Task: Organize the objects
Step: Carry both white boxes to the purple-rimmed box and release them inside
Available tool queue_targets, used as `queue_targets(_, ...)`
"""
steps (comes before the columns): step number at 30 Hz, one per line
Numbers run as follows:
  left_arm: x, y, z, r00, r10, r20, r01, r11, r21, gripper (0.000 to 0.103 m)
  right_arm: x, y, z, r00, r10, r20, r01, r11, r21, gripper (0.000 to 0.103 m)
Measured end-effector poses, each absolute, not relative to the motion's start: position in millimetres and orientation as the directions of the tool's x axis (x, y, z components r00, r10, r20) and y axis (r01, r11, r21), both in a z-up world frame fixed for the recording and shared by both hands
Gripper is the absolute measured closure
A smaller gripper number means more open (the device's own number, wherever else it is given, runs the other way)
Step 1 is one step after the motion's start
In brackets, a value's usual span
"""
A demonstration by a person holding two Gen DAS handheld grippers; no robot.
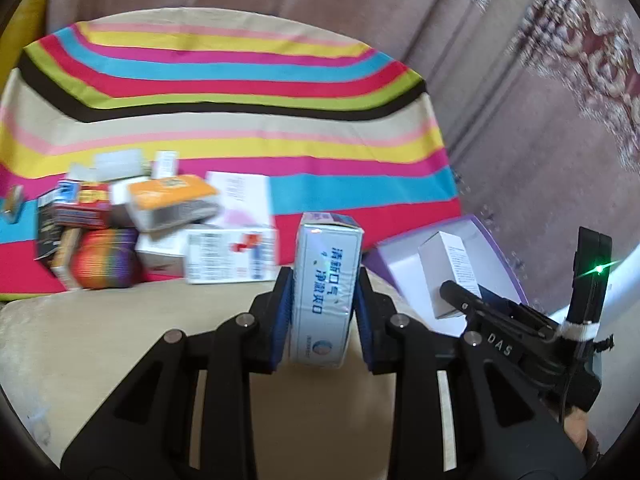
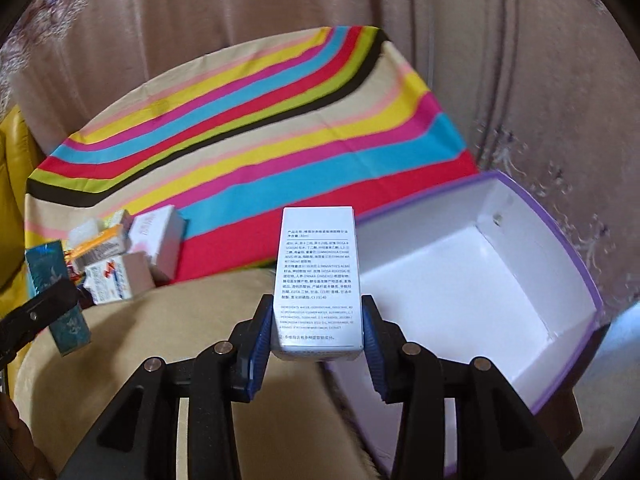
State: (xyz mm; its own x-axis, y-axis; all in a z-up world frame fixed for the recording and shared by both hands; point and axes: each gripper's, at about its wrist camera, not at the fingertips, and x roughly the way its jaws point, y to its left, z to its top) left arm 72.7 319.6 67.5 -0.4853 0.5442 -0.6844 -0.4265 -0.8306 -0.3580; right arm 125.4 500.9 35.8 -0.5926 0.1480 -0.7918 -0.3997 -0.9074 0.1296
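Jaws of the left gripper (image 1: 324, 316) clamp a pale blue carton (image 1: 326, 292) by its long sides; it stands nearly upright, blue print running down its face, top flap toward twelve o'clock. Below it lies a beige cushion (image 1: 100, 340). At three o'clock in the left view the right gripper (image 1: 464, 300) shows from the side, its dark finger across a white carton (image 1: 450, 276), a green light glowing on its housing.

In the right view that white carton (image 2: 318, 280) sits between the blue pads (image 2: 260, 344), gripped at its lower end, small black print facing the camera. The right gripper (image 2: 318, 340) has its jaws narrow and pressed on the carton's sides. The left gripper (image 2: 40, 312) shows at nine o'clock, holding the blue carton (image 2: 56, 292), seen here as teal.

Just beside the white carton, from three toward four o'clock, a purple box (image 2: 560, 220) stands open, its white inside bare. The carton is over the box's near left rim, not inside.

Farther off, at ten o'clock in the left view, a pile of small boxes (image 1: 160, 232) lies where cushion meets a striped cloth (image 1: 240, 80): an orange-topped one, a red one, white ones and a rainbow-ribbed round thing (image 1: 106, 260). The cloth spreads toward twelve o'clock. Beyond it hangs a pinkish curtain (image 1: 520, 60) with patterned trim.
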Motion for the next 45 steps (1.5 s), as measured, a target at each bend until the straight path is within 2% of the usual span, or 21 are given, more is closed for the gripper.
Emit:
queue_targets(12, 70, 421, 66, -0.330, 0.594, -0.734, -0.511, -0.766, -0.390, 0.069, 161, 541, 26, -0.561, 0.178, -0.809, -0.502, -0.849, 0.162, 0.060)
queue_targets(23, 57, 462, 53, -0.253, 0.634, -0.731, -0.535, -0.721, -0.440, 0.068, 172, 560, 19, -0.564, 0.152, -0.811, -0.553, -0.800, 0.235, 0.060)
queue_targets(25, 53, 464, 49, -0.243, 0.633, -0.735, -0.534, -0.720, -0.444, 0.065, 172, 563, 18, -0.564, 0.147, -0.813, -0.558, -0.793, 0.244, 0.060)
queue_targets(29, 50, 460, 45, -0.252, 0.633, -0.732, -0.516, -0.728, -0.451, 0.039, 171, 564, 16, -0.561, 0.145, -0.815, -0.563, -0.788, 0.248, 0.058)
queue_targets(30, 48, 459, 44, -0.258, 0.634, -0.729, -0.511, -0.730, -0.454, 0.037, 170, 563, 16, -0.560, 0.143, -0.816, -0.560, -0.792, 0.246, 0.058)
queue_targets(34, 49, 452, 46, -0.275, 0.623, -0.732, -0.509, -0.741, -0.439, 0.037, 168, 557, 19, -0.577, 0.137, -0.805, -0.535, -0.808, 0.246, 0.056)
queue_targets(39, 58, 436, 56, -0.348, 0.600, -0.721, -0.523, -0.762, -0.382, 0.037, 162, 544, 23, -0.602, 0.116, -0.790, -0.484, -0.840, 0.246, 0.048)
queue_targets(45, 52, 397, 64, -0.417, 0.577, -0.703, -0.474, -0.798, -0.374, 0.037, 153, 519, 30, -0.612, 0.120, -0.782, -0.416, -0.890, 0.189, 0.047)
